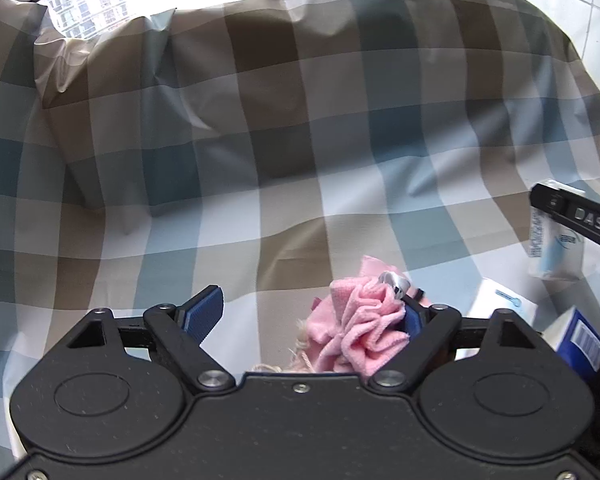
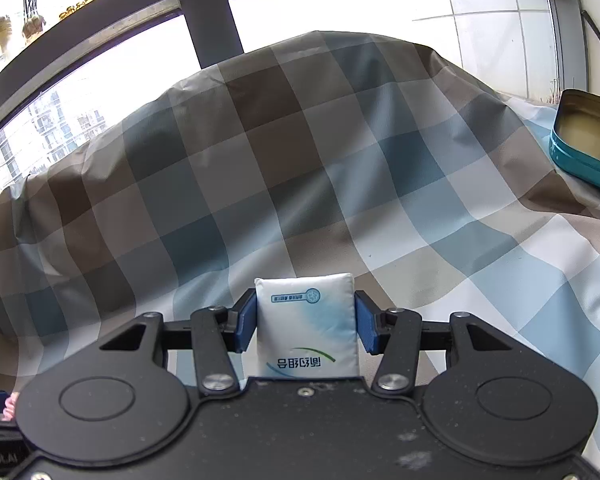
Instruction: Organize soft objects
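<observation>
A crumpled pink cloth [image 1: 356, 322] with a small metal piece on top lies bunched against the right finger of my left gripper [image 1: 308, 312]. The other blue pad [image 1: 204, 312] stands clear of the cloth with a gap, so the jaws are open. My right gripper [image 2: 306, 312] is shut on a white and blue tissue pack [image 2: 306, 336], held upright between its pads. In the left wrist view the right gripper's black finger [image 1: 572, 216] shows at the far right with the same tissue pack [image 1: 552, 248] in it.
A checked blue, brown and white cloth [image 1: 260, 160] covers the surface and a tall mound behind it [image 2: 300, 140]. Another white pack [image 1: 500, 304] and a blue barcoded box [image 1: 580, 340] lie at the right. An open teal tin [image 2: 580, 152] sits far right. Windows stand behind.
</observation>
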Available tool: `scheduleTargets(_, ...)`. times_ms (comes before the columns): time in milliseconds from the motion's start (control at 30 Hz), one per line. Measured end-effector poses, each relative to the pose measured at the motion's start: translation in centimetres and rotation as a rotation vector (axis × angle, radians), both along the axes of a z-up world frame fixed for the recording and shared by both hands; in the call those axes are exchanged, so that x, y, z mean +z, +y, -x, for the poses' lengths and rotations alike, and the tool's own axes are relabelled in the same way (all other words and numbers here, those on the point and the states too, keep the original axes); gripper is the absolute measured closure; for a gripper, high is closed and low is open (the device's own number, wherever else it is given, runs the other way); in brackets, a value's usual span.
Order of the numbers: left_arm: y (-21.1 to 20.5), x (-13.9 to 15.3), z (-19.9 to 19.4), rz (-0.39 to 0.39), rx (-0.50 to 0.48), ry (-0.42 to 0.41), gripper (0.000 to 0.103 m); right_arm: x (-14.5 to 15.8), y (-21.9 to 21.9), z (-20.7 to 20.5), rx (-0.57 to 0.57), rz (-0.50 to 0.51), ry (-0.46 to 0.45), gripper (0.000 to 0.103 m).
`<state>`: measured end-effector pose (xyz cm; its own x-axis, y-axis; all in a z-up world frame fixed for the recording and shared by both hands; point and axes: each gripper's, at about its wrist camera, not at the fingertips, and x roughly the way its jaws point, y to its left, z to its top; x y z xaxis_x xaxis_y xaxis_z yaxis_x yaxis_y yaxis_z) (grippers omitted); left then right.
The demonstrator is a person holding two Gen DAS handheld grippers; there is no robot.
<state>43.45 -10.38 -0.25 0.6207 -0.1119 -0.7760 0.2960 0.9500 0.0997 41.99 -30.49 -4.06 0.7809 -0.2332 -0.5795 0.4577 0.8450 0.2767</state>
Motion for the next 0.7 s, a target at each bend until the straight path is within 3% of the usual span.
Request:
scheduleTargets(167,2.2,-0.5,-2.2,0.005,0.095,-0.003,0.022,0.0,0.0,0.0,0.007,-0.008,-0.003,0.053)
scheduleTargets(367,4.6,-2.1,-5.2,-0.11,0.263,-0.005,0.032,0.0,0.0,-0.1,0.011,-0.007,-0.003,0.053)
scheduleTargets(433,5.6,-2.3,-5.5,-0.092,0.313,0.014,0.034,0.0,0.0,0.0,0.01,-0.007,-0.004,0.053)
scheduleTargets(533,6.9,-1.3,-4.5,0.003,0.342,0.029,0.034,0.0,0.0,0.0,0.01,-0.006,-0.004,0.053)
scheduleTargets(633,6.8,0.4,-3.0,0.064,0.299,0.027,0.028,0.0,0.0,0.0,0.011,-0.002,-0.005,0.053)
scheduleTargets(700,5.9,1.2,-2.3,0.07,0.252,0.032,0.011,0.0,0.1,0.0,0.011,-0.002,-0.005,0.053)
